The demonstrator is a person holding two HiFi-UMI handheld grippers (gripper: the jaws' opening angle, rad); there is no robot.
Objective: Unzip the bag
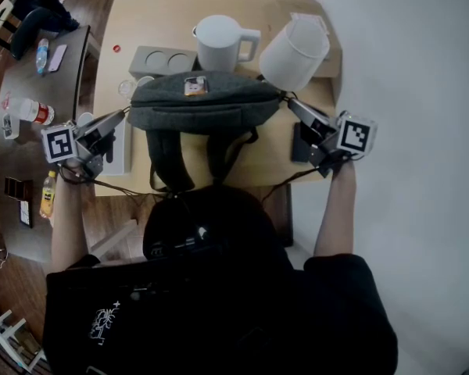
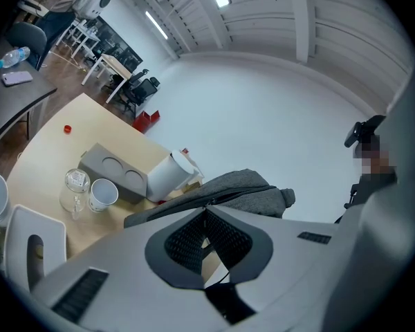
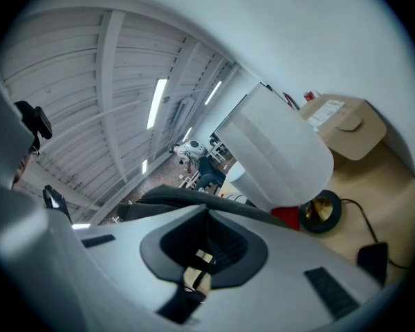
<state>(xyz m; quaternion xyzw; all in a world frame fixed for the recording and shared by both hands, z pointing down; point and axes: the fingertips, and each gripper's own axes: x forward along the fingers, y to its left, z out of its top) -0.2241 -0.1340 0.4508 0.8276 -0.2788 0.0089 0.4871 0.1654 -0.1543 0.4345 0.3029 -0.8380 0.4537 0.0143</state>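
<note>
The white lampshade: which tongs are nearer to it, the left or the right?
Right. The right tongs sit close beside the lampshade, at the bag's right end; the left tongs sit at its far left end.

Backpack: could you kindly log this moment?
backpack: on table, looks zipped | left gripper: shut, at left end | right gripper: shut, at right end

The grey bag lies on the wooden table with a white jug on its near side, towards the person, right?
No. The grey bag lies on the wooden table, but the white jug stands on its far side, away from the person; the head view shows it.
</note>
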